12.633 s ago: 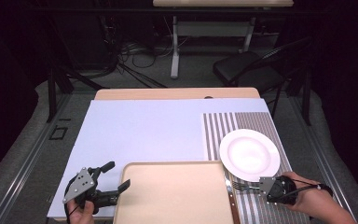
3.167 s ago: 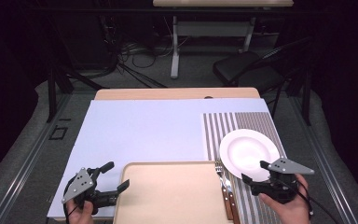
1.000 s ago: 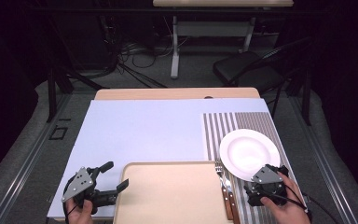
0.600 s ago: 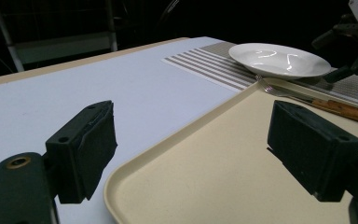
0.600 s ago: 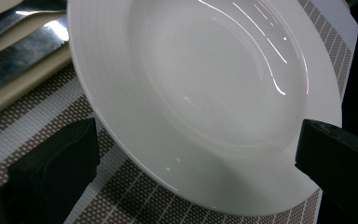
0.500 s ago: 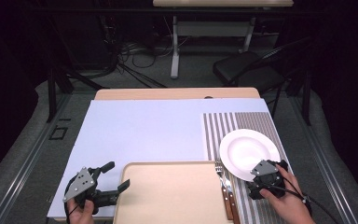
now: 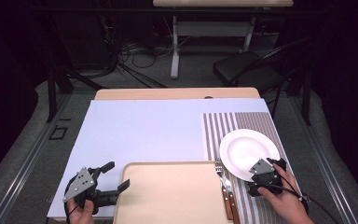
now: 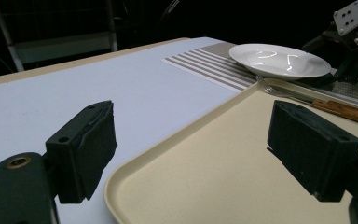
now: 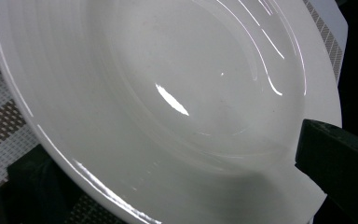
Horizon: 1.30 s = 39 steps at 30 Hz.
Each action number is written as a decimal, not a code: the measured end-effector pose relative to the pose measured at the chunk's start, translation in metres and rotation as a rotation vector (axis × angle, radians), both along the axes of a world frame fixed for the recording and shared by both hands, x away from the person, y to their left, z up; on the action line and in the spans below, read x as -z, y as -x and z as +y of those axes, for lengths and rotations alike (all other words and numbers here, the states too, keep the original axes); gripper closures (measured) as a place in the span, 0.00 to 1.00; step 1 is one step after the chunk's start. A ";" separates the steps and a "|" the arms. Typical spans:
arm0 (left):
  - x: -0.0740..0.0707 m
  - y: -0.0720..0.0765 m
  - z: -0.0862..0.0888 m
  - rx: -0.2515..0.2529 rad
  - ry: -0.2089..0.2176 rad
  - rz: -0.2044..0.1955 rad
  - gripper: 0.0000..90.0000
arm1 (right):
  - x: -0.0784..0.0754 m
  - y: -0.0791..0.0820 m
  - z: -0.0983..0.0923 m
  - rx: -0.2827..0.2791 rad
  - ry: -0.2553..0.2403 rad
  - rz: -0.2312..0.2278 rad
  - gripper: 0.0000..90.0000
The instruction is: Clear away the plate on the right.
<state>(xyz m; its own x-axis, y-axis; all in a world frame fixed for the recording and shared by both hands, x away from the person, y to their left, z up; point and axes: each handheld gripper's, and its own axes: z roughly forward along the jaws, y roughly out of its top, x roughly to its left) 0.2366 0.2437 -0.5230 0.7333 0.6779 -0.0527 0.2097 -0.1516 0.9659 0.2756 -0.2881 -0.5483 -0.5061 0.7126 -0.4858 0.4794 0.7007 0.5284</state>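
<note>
A white plate [image 7: 247,148] rests on a striped placemat [image 7: 221,128] at the right. My right gripper [image 7: 266,166] is at the plate's near rim, open. In the right gripper view the plate [image 9: 168,84] has its rim between the two jaws, one under it at lower left and one over it at right. A fork [image 7: 219,169] and a wooden-handled knife [image 7: 229,201] lie side by side between the plate and a beige tray [image 7: 168,196]. My left gripper [image 7: 116,175] is open at the tray's left edge, with the tray's corner [image 8: 135,172] between its jaws.
A pale blue mat [image 7: 140,130] covers most of the table. The tray sits at the near edge in the middle. Behind the table are a chair [image 7: 247,67], cables and a table leg on the floor.
The right gripper has moved forward from beside the cutlery until its jaws straddle the plate's near rim. The fork and knife now lie next to the tray. The left gripper has stayed put.
</note>
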 end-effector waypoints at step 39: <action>0.000 0.000 0.000 0.006 -0.009 0.004 0.17 | 0.005 0.005 0.011 -0.070 0.163 -0.128 0.03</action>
<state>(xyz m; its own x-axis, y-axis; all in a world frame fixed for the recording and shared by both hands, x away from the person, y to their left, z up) 0.2370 0.2440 -0.5233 0.7374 0.6736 -0.0494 0.2123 -0.1618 0.9637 0.2701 -0.2767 -0.5530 -0.4780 0.5844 -0.6557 0.3627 0.8112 0.4587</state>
